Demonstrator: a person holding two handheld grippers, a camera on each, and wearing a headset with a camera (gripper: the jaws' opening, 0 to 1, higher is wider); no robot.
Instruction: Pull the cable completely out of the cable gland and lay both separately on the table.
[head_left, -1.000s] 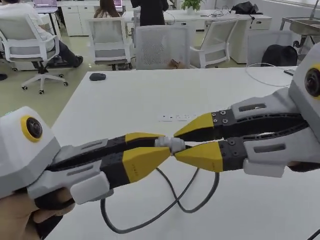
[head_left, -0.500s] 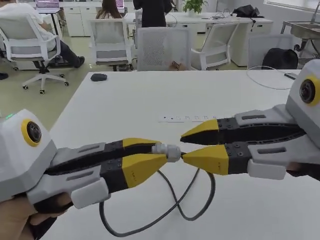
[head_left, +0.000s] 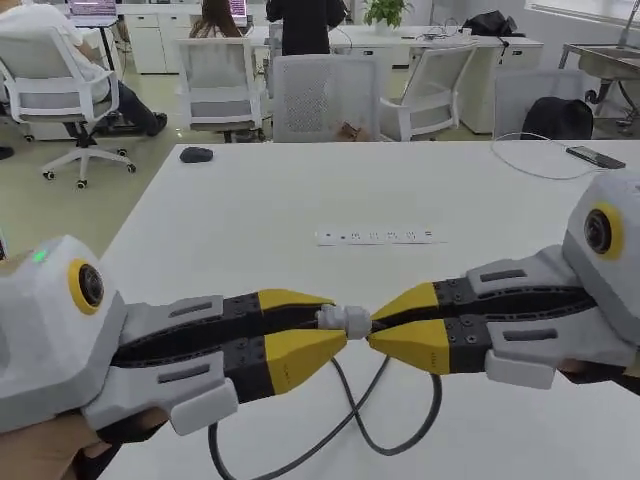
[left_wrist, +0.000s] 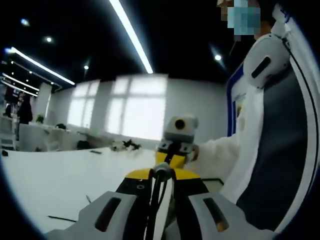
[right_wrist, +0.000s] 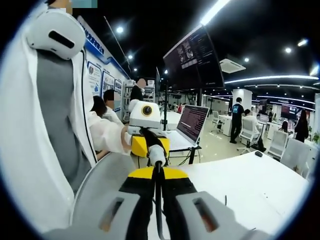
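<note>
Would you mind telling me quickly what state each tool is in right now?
Left tool: shut on the cable gland.
Right tool: shut on the cable, right beside the gland.

The left gripper (head_left: 336, 322) and right gripper (head_left: 372, 328) meet tip to tip over the counter (head_left: 250, 220), the cable gland (head_left: 346, 319) between them, the cable (head_left: 400, 432) looping below, a power strip (head_left: 375, 237) behind.
</note>
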